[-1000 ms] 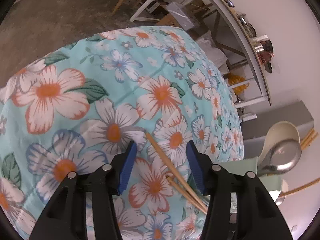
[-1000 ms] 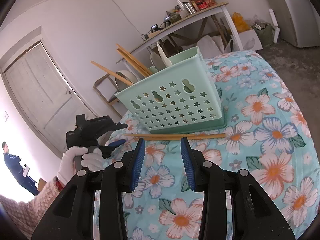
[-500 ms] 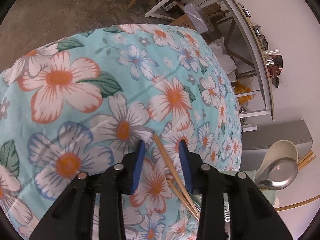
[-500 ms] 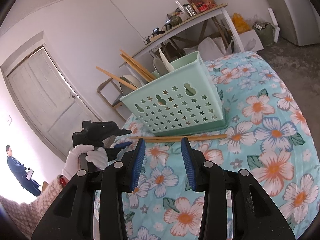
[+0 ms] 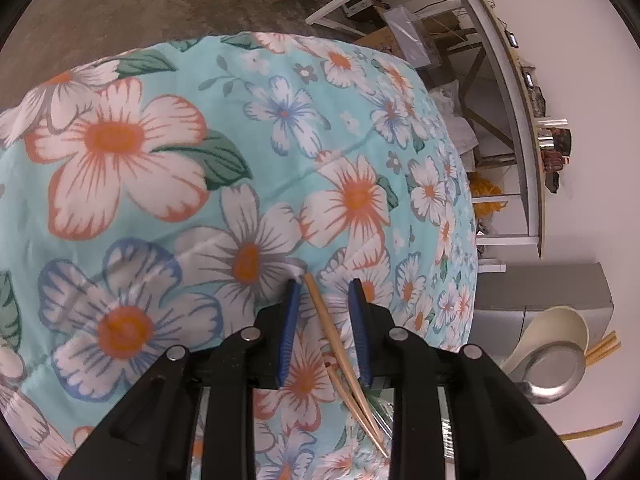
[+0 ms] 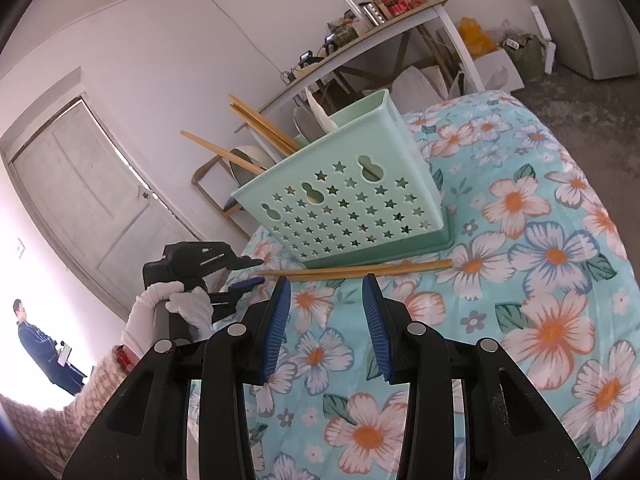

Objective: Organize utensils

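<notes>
A pair of wooden chopsticks (image 6: pixel 360 269) lies on the floral tablecloth just in front of the mint green star-holed basket (image 6: pixel 348 208). In the left wrist view the chopsticks (image 5: pixel 326 320) run between the blue pads (image 5: pixel 289 320) of my left gripper (image 5: pixel 324 286). Its jaws are closing, with a gap still showing on both sides of the sticks. From the right wrist view, the left gripper (image 6: pixel 256 272) sits at the chopsticks' left end, held by a white-gloved hand (image 6: pixel 176 304). My right gripper (image 6: pixel 328 282) hovers open near the sticks' middle, holding nothing.
The basket holds more chopsticks (image 6: pixel 260 124) and spoons (image 6: pixel 320 116); a metal ladle (image 5: pixel 554 368) shows beside it. A cluttered shelf table (image 6: pixel 380 28) stands behind, and a person (image 6: pixel 36 344) stands by the door at far left. The cloth drops off at the table edge (image 5: pixel 280 36).
My left gripper's jaws have narrowed around the chopsticks and the gripper has rolled slightly. The right gripper has kept still.
</notes>
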A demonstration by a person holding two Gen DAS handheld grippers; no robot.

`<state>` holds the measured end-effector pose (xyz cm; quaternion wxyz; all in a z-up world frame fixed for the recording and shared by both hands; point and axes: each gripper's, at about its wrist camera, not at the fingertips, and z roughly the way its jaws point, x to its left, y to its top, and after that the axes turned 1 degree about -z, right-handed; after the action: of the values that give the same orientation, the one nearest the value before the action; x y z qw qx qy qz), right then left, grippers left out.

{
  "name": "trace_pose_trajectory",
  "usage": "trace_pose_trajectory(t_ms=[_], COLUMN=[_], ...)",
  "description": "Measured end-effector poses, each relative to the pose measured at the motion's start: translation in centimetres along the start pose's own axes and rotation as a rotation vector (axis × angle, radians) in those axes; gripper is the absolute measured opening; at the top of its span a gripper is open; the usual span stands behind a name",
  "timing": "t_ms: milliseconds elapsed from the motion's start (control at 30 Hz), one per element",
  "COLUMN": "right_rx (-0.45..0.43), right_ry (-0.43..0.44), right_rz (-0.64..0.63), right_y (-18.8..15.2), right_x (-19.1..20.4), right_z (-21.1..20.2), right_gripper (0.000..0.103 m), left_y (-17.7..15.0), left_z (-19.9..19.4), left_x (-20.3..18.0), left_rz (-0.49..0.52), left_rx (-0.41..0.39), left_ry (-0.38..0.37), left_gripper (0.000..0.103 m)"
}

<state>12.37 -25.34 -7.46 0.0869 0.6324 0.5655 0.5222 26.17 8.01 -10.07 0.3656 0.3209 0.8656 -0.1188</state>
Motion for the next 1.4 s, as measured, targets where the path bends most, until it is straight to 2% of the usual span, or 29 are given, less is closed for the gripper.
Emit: trace_pose_trajectory(t_ms=[467,600,767,1000,1133,1233,1400], right_rx=[0.002,-0.01,-0.023,-0.054,-0.065,-0.075,-0.097], right_ry=[0.002,-0.011,-0.034,-0.064,-0.085,-0.106,-0.133], right_rz=[0.009,0.004,-0.004,-0.033,-0.061,-0.094,-0.14], right_y=[-0.1,0.0,0.0,0.1,0.1,0.2,0.4], right_x=[-0.2,-0.2,0.2,1.3,2.2,3.3,4.7], right_z=[0.0,-0.8,-1.8,-3.8,-4.8,-5.4,-6.6], right_gripper=[0.037,0.037,0.037,0.037,0.037,0.037,0.037], left_y=[-1.1,-1.3,-1.7,-3.2,-3.8,-4.1,-3.8], left_z=[0.6,0.5,-0.2,-3.8,-6.3,-7.8,-9.9], left_x=[-1.6,-1.4,-1.0,-0.8,0.1,1.3,3.4], left_rz=[0.038,0.059,0.072,0.111,0.111,0.081,0.04], left_rx=[-0.067,-0.082,-0.074,-0.033,0.009,0.068,0.129], left_ry=[0.115,0.129,0.081,-0.078,-0.17,-0.239,-0.298], left_gripper=[0.024,0.011,0.01,0.008,0.006,0.005,0.004])
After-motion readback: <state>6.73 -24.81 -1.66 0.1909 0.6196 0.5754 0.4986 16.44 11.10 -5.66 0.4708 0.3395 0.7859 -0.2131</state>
